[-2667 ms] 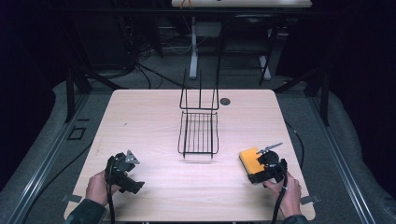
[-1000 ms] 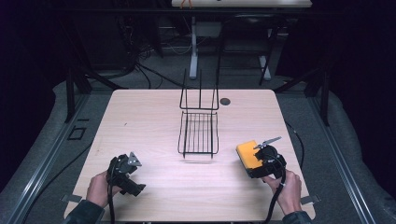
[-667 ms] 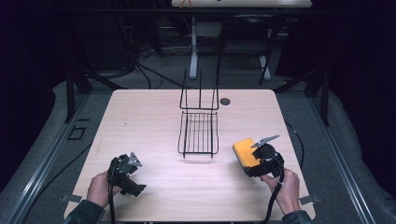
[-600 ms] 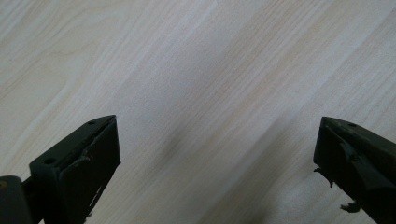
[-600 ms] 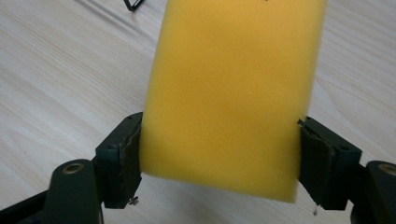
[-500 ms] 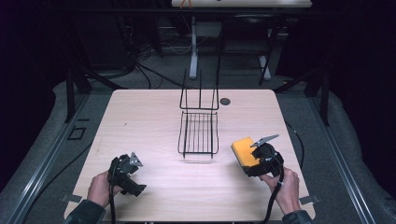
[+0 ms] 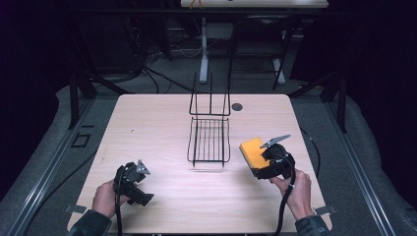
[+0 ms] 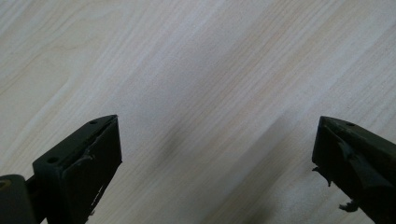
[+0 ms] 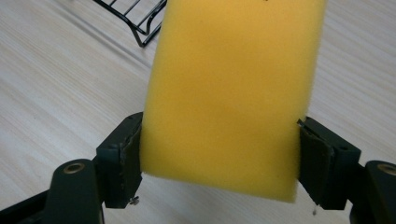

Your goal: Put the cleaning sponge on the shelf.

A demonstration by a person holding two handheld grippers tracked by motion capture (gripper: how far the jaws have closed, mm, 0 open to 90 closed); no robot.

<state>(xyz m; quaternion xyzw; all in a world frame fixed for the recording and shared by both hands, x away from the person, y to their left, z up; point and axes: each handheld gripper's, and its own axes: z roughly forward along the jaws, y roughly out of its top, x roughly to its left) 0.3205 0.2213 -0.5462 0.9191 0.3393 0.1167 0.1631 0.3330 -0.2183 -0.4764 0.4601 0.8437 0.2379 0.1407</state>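
At lower right, the right gripper point(image 7: 259, 160) clamps a yellow sponge point(image 7: 252, 151); squeezing steadily should carry it level to the wire rack point(image 7: 209, 140). Left gripper point(image 7: 139, 173) jaws apart.

Lab: framed test table point(image 7: 147, 123), floor cables point(image 7: 162, 76)

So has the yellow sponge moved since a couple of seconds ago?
Yes. The yellow sponge, clamped in the right gripper, has shifted left toward the wire rack and lifted off the table.
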